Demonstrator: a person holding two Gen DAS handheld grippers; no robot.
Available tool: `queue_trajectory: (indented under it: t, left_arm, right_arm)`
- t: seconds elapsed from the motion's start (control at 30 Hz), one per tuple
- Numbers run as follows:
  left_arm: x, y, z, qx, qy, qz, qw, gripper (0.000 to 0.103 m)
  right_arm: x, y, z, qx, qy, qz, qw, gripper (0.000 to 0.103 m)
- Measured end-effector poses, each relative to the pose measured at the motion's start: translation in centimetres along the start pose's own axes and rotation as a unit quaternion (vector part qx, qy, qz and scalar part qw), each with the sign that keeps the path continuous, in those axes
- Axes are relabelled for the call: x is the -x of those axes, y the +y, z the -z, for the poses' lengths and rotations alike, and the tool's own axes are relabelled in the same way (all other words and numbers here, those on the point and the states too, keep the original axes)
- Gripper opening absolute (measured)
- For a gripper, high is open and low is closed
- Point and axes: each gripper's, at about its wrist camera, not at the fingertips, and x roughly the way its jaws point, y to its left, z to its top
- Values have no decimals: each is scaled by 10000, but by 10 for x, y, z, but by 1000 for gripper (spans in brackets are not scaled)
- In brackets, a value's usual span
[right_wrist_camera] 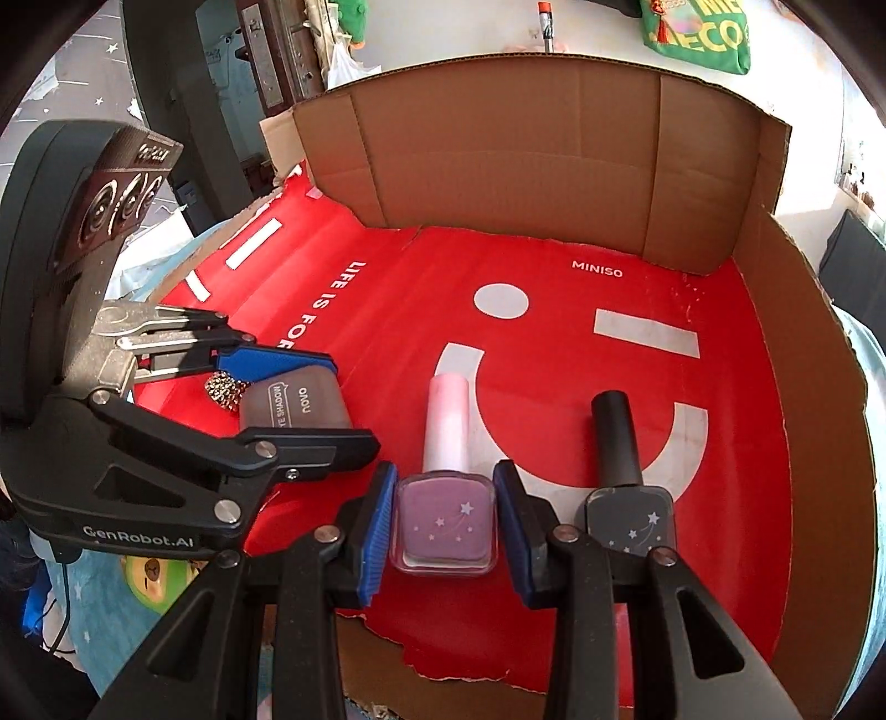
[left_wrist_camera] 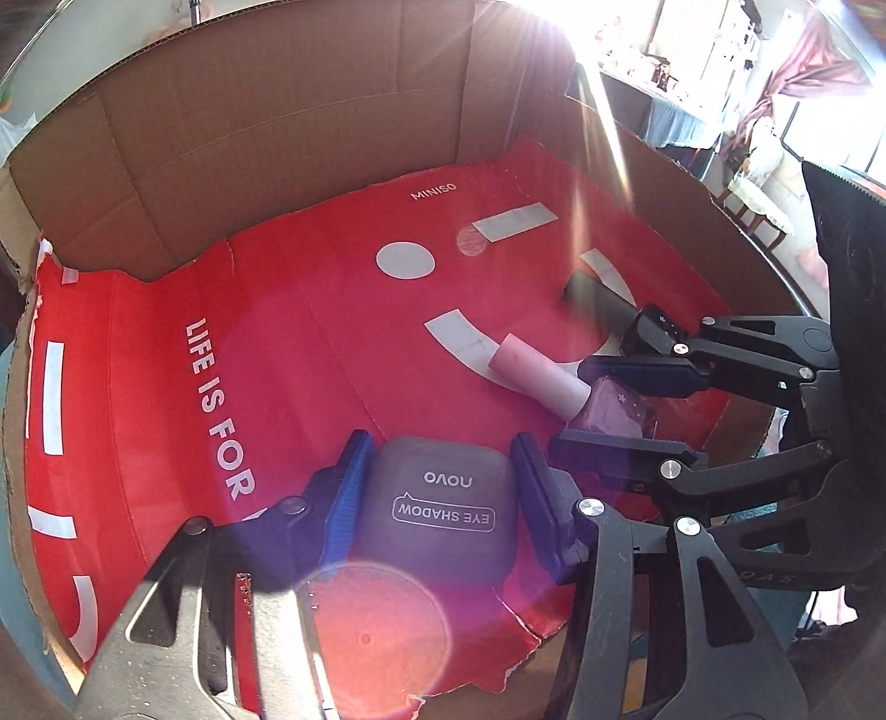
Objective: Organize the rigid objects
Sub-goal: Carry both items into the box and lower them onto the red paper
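Inside the red-floored cardboard box (right_wrist_camera: 775,310), the left claw (left_wrist_camera: 437,498) brackets the grey eye shadow case (left_wrist_camera: 440,501), pads at its sides. The right claw (right_wrist_camera: 446,526) likewise flanks the purple nail polish bottle (right_wrist_camera: 446,518); whether either grips firmly, I cannot tell. A black nail polish bottle (right_wrist_camera: 628,515) lies just beside.

Bright window (left_wrist_camera: 830,127) glare, pink curtain (left_wrist_camera: 797,77), white shelves (left_wrist_camera: 725,39); green bag (right_wrist_camera: 698,33) against white wall (right_wrist_camera: 609,27).

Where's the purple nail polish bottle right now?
In the right wrist view, the purple nail polish bottle lies on the red box floor between the right claw's fingers, beside the black bottle.
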Motion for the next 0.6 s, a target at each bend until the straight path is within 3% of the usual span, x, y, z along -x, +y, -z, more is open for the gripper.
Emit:
queue_trajectory:
  t: [0.6]
  left_arm:
    - [-5, -5, -2, -362, 130, -271, 9989, 49]
  right_arm:
    - [-2, 2, 0, 92, 50, 55, 9999, 39]
